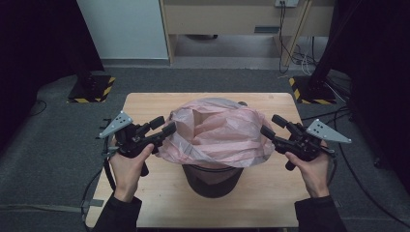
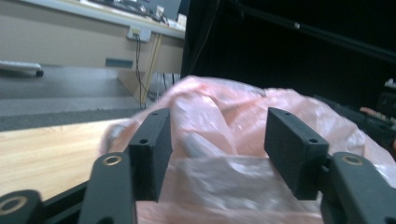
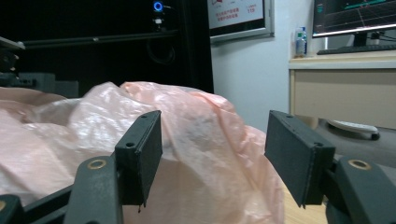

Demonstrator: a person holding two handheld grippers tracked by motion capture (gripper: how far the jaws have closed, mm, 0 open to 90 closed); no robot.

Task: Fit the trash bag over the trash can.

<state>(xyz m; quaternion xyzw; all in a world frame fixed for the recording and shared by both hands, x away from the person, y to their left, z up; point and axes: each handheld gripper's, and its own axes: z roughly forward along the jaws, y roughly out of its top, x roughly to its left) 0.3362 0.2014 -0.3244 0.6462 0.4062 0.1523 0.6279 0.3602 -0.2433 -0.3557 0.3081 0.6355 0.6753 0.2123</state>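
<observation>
Two claws, the left claw (image 1: 163, 126) and the right claw (image 1: 273, 125), both with jaws spread and gripping nothing, flank a crumpled pink plastic bag (image 1: 217, 131) draped over a dark bin (image 1: 212, 180) standing mid-way on the wooden counter (image 1: 159, 203).

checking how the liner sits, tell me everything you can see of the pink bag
The bag is thin, translucent pink plastic, crinkled and glossy. It sits in a dark round bin near the middle of the wooden table, puffed up above the rim and spilling over the sides, hiding most of the bin's top. Its mouth looks loosely gathered, with a fold dipping in the middle. The left gripper and right gripper, both open, flank it at its edges; neither has clamped it.
</observation>
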